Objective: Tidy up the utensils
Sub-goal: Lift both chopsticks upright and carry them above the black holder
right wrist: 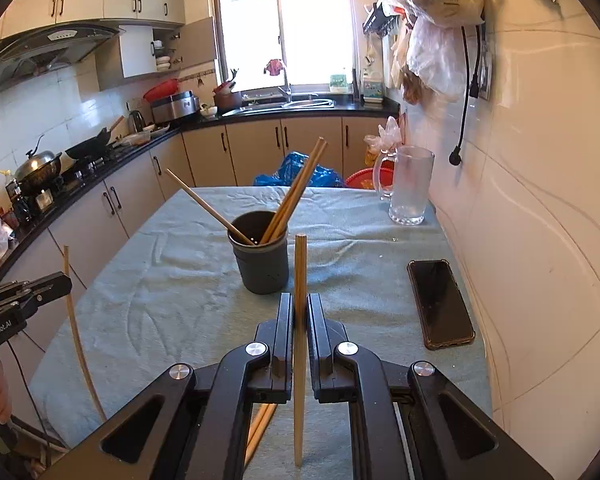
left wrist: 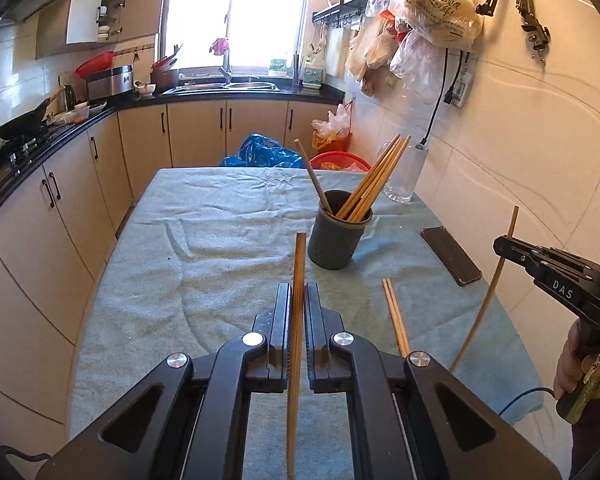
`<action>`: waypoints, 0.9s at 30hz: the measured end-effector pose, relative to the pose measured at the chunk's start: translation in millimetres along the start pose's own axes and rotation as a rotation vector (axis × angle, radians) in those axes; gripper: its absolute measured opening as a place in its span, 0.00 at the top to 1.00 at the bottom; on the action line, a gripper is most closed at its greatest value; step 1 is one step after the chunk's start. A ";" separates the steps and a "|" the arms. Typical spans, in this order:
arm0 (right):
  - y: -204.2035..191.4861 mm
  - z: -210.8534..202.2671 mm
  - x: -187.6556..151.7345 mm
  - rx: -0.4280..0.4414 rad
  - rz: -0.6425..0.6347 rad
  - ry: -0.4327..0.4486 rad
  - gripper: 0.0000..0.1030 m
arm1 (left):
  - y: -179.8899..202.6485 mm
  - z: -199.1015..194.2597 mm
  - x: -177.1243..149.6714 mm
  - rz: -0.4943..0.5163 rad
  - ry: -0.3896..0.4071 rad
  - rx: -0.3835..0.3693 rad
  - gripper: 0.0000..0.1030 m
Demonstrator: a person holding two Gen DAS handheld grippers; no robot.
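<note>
My left gripper [left wrist: 298, 286] is shut on a brown chopstick [left wrist: 300, 256] held upright above the cloth. My right gripper [right wrist: 300, 297] is shut on a paler chopstick [right wrist: 300, 264], also upright. Each gripper shows in the other's view: the right gripper [left wrist: 502, 245] at the right edge, the left gripper [right wrist: 62, 280] at the left edge. A dark grey cup [left wrist: 336, 240] [right wrist: 262, 266] stands ahead of both, holding several chopsticks that lean outward. Two loose chopsticks [left wrist: 396, 318] [right wrist: 260, 426] lie on the cloth near the front.
The table is covered by a pale green cloth [left wrist: 180, 280] [right wrist: 160, 300]. A black phone [left wrist: 451, 256] [right wrist: 440, 304] lies at the right by the tiled wall. A glass mug [left wrist: 404, 176] [right wrist: 410, 188] stands at the far right corner. Kitchen counters run along the left.
</note>
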State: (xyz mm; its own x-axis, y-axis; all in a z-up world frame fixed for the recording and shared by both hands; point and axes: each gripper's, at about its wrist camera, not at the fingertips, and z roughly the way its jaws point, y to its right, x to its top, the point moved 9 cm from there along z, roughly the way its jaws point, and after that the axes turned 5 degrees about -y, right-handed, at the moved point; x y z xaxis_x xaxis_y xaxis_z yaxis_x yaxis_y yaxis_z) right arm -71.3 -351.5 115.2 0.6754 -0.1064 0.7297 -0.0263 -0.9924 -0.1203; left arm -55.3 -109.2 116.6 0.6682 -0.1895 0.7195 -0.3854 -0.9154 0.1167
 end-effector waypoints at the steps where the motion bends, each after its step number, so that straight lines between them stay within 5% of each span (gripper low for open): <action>1: -0.6 -2.8 1.3 0.002 -0.002 0.005 0.93 | 1.1 -1.9 0.7 0.002 0.004 -0.002 0.95; 27: -16.3 -6.0 23.2 0.024 -0.015 0.050 0.93 | 19.2 -2.2 24.8 0.108 0.012 0.064 0.95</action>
State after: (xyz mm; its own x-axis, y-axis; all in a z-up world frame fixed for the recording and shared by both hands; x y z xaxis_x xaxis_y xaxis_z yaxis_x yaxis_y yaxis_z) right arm -59.7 -338.1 138.2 0.6380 -0.0949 0.7641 0.0015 -0.9922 -0.1245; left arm -47.5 -130.7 138.1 0.6173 -0.2840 0.7337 -0.4127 -0.9109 -0.0054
